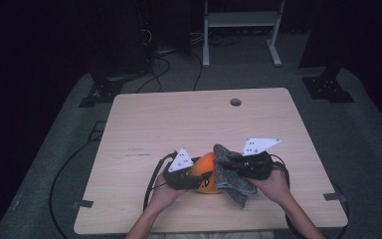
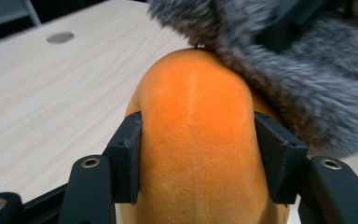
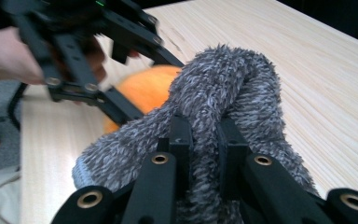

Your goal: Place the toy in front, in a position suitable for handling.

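Table (image 1: 144, 124): light wood, cable hole at the far edge, both hands working at the near middle. Orange plush (image 1: 205, 172) sits there, low over the tabletop, with the grey fuzzy sock (image 1: 231, 174) draped against its right side and hanging down toward the near edge. Left gripper (image 1: 191, 175) comes in from the left; in the left gripper view its jaws are clamped on the flanks of the orange plush (image 2: 196, 140), pads dug into the pile on both sides, rounded end pointing away from the camera. Right gripper (image 1: 236, 168) comes in from the right, jaws nearly together and pinching a fold of the grey fuzzy sock (image 3: 223, 88); in the right gripper view the fabric bunches up between the pads and loops over ahead of them. Key relation: the sock lies to the right of the plush and touches its far, rounded end, so the two tools face each other along a left-right line with the plush's long axis roughly on it. My read: next move is a pull along that axis, sock over plush or off it, can't tell which. Right hand is the one nearer the sock; left just anchors. Risk: fabric slips from the narrow pinch.
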The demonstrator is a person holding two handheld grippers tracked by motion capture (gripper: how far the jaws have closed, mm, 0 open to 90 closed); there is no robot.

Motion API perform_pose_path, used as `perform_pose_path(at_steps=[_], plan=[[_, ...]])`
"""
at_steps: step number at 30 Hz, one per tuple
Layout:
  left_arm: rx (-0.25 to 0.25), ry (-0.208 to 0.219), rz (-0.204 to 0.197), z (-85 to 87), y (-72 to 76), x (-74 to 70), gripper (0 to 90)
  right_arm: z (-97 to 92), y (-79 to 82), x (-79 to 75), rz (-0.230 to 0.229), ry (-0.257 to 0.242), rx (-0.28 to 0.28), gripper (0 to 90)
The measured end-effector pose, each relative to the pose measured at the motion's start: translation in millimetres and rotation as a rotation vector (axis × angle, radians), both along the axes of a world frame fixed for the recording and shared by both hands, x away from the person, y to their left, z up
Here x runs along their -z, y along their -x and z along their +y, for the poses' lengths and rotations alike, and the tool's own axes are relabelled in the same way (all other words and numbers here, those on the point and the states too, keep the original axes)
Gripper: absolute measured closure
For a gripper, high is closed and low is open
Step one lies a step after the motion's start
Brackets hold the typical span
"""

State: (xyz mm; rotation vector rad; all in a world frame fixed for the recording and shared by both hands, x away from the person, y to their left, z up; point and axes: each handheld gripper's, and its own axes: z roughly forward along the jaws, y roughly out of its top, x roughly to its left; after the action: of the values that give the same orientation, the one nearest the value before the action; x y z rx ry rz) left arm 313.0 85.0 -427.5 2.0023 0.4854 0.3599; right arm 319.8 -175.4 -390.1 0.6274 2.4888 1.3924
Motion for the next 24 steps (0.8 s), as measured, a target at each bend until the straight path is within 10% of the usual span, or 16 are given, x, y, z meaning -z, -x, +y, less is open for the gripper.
perform_pose_path(at_steps=[14,17,21,24], plan=[[0.022,0.019,0.023,8.5,-0.5,7.2,41.1,-23.4,1.3,9.8,0.028,-0.041,0.057,78.8],[0.013,0.04,0.069,10.3,-3.1,6.9,33.3,-20.2,-2.3,15.1,0.052,-0.026,0.058,78.8],[-0.011,0.09,0.234,9.1,-15.4,7.0,10.7,-17.5,2.2,23.9,0.063,-0.022,0.042,78.7],[-0.026,0.063,0.185,7.6,-12.6,6.5,24.4,-15.4,3.0,20.0,0.054,-0.01,0.039,78.7]])
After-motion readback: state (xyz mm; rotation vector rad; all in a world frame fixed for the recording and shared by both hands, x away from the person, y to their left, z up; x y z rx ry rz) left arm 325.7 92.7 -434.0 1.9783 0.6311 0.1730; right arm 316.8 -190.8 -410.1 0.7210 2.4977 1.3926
